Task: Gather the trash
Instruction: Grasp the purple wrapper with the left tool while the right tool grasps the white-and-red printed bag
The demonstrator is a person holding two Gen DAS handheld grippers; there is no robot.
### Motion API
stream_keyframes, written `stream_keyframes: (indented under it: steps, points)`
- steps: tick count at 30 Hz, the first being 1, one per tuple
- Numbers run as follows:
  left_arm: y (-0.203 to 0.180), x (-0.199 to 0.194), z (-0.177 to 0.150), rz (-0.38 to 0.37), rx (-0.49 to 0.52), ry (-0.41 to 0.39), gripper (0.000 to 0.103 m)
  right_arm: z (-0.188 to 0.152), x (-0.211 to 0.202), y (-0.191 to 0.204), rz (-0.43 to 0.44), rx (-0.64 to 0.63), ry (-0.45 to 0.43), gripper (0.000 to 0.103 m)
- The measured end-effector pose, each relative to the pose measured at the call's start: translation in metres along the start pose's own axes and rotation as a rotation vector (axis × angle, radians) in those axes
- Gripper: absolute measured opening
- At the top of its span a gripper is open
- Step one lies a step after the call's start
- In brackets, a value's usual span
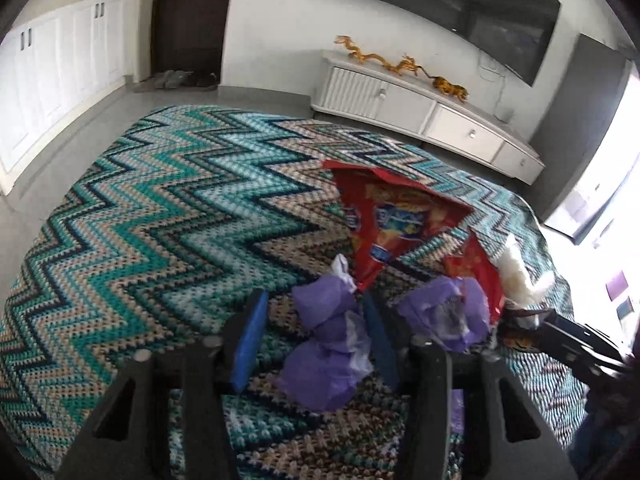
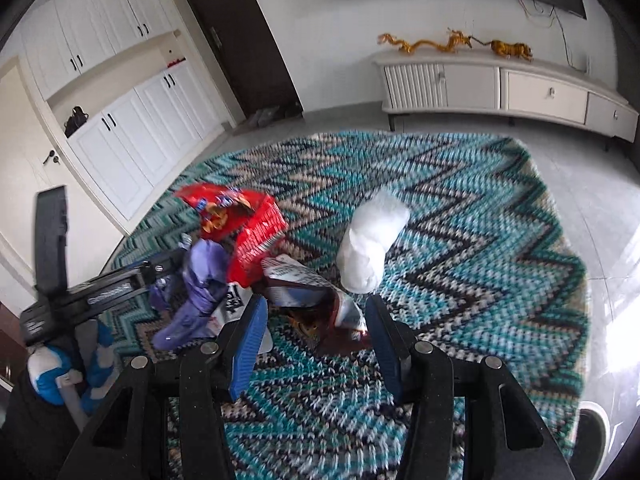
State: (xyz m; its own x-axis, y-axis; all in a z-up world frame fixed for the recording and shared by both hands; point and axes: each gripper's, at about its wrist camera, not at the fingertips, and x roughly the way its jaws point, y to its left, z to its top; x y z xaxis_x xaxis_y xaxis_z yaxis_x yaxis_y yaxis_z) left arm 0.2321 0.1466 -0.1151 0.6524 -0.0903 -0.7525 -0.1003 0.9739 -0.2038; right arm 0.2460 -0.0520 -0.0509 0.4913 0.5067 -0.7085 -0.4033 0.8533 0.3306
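Left gripper (image 1: 316,332) gaped wide, blue pads flanking crumpled purple tissue (image 1: 328,340), grasping nothing. Right gripper (image 2: 316,344) likewise spread, empty, over a glossy crinkled wrapper (image 2: 308,292). Red foil chip bag (image 1: 400,216) and white wad (image 2: 372,244) lay on the knitted zigzag rug (image 1: 160,220).

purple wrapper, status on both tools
Left tool open, straddling purple wrapper, not closed. Right tool open, empty, near dark snack bag. Red chip bag crowds behind.
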Motion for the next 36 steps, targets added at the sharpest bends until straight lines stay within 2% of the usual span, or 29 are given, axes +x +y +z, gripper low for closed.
stream_keyframes:
  steps: [2,9,11,12,20,27,36]
  points:
    - [-0.003,0.002,-0.003,-0.010,0.017,0.012,0.036,-0.001,0.007,-0.001,0.002,0.006,0.008,0.048]
    - [-0.015,0.003,-0.015,-0.017,0.057,0.040,0.035,-0.006,0.011,-0.003,0.004,0.021,0.026,0.042]
    - [-0.017,0.003,-0.016,-0.013,0.061,0.040,0.031,-0.006,0.012,-0.003,-0.003,0.018,0.031,0.040]
    - [-0.017,0.002,-0.018,-0.011,0.061,0.038,0.030,-0.005,0.014,-0.004,-0.003,0.020,0.036,0.033]
    - [-0.016,-0.023,-0.029,-0.016,0.059,0.004,0.027,-0.007,0.015,0.001,-0.014,0.031,0.042,0.025]
    - [-0.022,-0.075,-0.039,-0.020,0.062,-0.074,0.027,-0.029,-0.036,0.020,0.063,0.043,-0.005,0.024]
    - [-0.049,-0.154,-0.058,-0.070,0.097,-0.178,0.027,-0.074,-0.145,0.050,0.169,0.053,-0.111,0.024]
